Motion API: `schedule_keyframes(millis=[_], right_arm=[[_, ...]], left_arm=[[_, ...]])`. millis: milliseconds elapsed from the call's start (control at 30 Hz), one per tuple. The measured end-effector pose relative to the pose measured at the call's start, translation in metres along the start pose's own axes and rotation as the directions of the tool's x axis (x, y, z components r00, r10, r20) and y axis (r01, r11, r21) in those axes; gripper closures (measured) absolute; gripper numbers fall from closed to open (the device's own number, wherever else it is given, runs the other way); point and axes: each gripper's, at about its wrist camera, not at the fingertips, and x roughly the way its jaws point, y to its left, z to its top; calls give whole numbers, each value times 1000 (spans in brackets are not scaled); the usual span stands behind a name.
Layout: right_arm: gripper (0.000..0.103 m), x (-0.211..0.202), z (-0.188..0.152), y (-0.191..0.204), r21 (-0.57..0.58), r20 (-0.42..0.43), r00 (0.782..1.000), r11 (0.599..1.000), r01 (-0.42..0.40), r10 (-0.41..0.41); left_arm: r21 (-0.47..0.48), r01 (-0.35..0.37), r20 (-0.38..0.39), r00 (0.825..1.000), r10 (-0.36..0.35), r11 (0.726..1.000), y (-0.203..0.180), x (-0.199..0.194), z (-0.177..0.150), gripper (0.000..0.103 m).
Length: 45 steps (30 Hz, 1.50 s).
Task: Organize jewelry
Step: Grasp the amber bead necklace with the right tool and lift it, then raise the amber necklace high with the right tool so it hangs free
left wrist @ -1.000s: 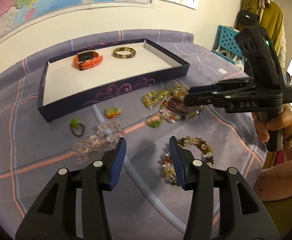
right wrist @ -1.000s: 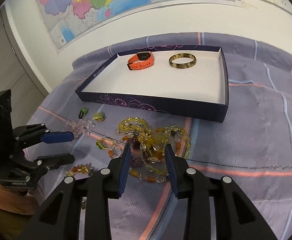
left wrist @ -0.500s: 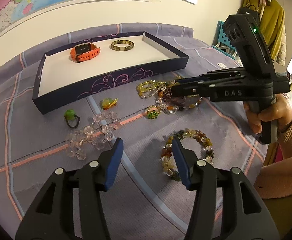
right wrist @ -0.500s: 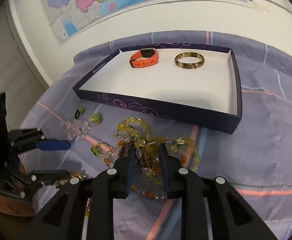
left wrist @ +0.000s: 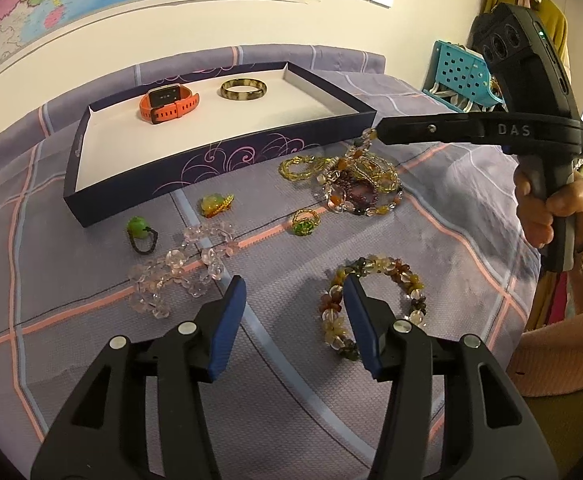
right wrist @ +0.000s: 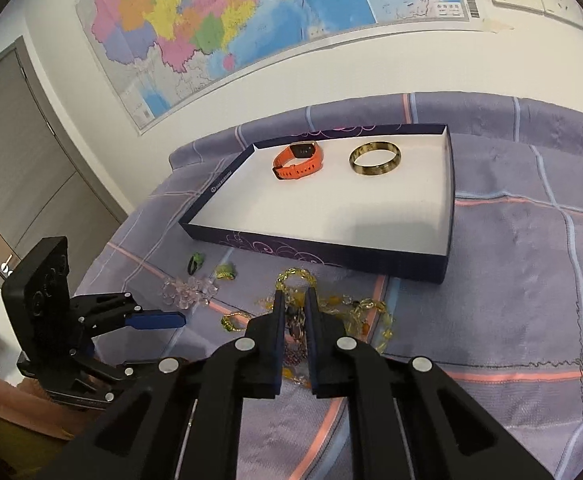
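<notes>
Now the right gripper (right wrist: 293, 312) has its blue pads drawn nearly together on a strand of the bead tangle (left wrist: 351, 184), nipped at the top of the pile; in the left view a short run of beads hangs from its tip near the box corner. By the look of it the tangle is light, limp and knotted: several strands of yellow, amber and purple beads that will likely trail and drag one another when lifted, and smooth round beads can slip from the pads. A hold across the thread between beads, or on a thick bunch, should be surer than on one bead.

The left gripper (left wrist: 293, 320) hovers with its pads apart, holding nothing, over the bed; the flower bracelet (left wrist: 375, 300) lies just under its right pad. Beyond the tangle the box (left wrist: 227, 168) holds a watch (left wrist: 167, 102) and a bangle (left wrist: 243, 90).
</notes>
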Motion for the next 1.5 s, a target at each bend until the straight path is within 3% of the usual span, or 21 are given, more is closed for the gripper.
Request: schedule_keyframes(millis=[133,333,400,467,567,633,767,900,933,1000,1067,1267,1500], right_arm=[[95,-18,-1,-1,5,35,999,1000,-22,22],[98,-22,-15,-8,16,-27,999,1000,-20,21],[101,-35,-17,-14,52,10,998,997,-64,63],[101,-46,-16,-14,45,38,998,998,-48,46],[94,-50,-13,-16,56,45,997,996,-72,69],[87,-35,-14,-8,10,-6,1000,1000,-1,1],[76,-2,-19,8,-83,-78,994,994,65,-72],[76,20,-22,18,-173,-105,983,976,132,-152],[77,21,-24,20,-191,-101,980,970,148,-169],[96,21,-25,26,-228,-100,975,959,170,-197],[99,17,-25,29,-237,-91,974,954,181,-207],[99,-21,-11,38,-185,5,995,978,95,-96],[99,-56,6,41,-110,108,994,994,-24,35]], left_arm=[[4,4,1,1000,-4,1000,-1,-2,-2,53],[10,4,0,1000,-4,1000,-4,0,-2,54],[10,8,0,1000,-8,1000,-5,-1,-2,54],[12,12,-4,1000,-12,1000,-5,0,-3,55],[20,19,-6,1000,-19,1000,-7,0,-3,55],[26,18,-9,1000,-18,999,-9,1,-4,55],[32,20,-14,1000,-19,999,-12,1,-4,55],[33,17,-21,1000,-16,999,-14,2,-5,55],[32,16,-22,1000,-15,999,-14,2,-5,55],[31,17,-22,1000,-16,999,-14,1,-6,55],[29,17,-22,1000,-16,999,-14,1,-7,55],[26,16,-20,1000,-15,1000,-14,1,-6,56],[31,19,-24,1000,-18,999,-15,0,-6,63]])
